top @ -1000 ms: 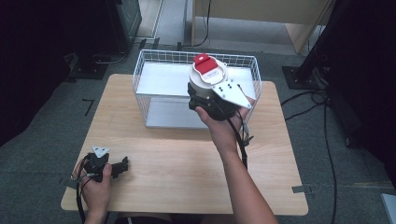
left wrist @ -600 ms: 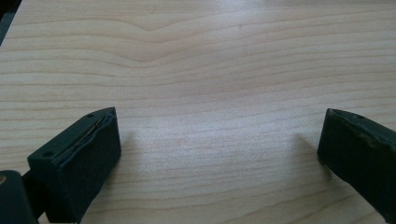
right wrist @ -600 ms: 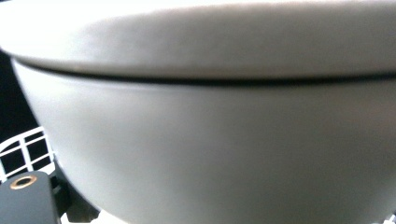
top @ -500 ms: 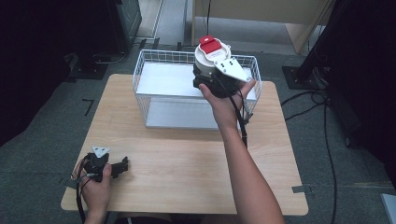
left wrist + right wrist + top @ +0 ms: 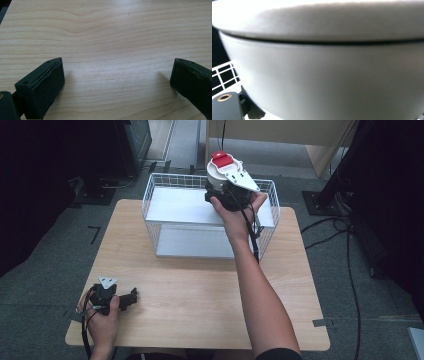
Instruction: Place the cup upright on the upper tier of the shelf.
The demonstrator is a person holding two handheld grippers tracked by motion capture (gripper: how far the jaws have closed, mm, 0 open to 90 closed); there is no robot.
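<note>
A white round container (image 5: 218, 174) with a red cap (image 5: 219, 159) hangs over the far side of the white wire basket (image 5: 165, 182). My right gripper (image 5: 222, 187) is shut on it, its grey plate pointing right. In the right gripper view the container's white wall (image 5: 324, 75) is pressed close to the camera, with one black jaw at the lower left and basket wire (image 5: 222, 72) behind. My left gripper (image 5: 131, 297) rests on the wooden table (image 5: 200, 295) near the front left corner. It stands open (image 5: 117, 75) over bare wood, holding nothing.
The basket has a white shelf (image 5: 180, 205) and a white floor (image 5: 195, 242), and takes up the back half of the table. Cables (image 5: 345, 225) lie on the grey floor to the right. A dark stand (image 5: 325, 200) is beside the table's far right corner.
My right gripper has carried the container up and away from me, from the basket's middle to above its far rim. The left gripper has stayed put.
</note>
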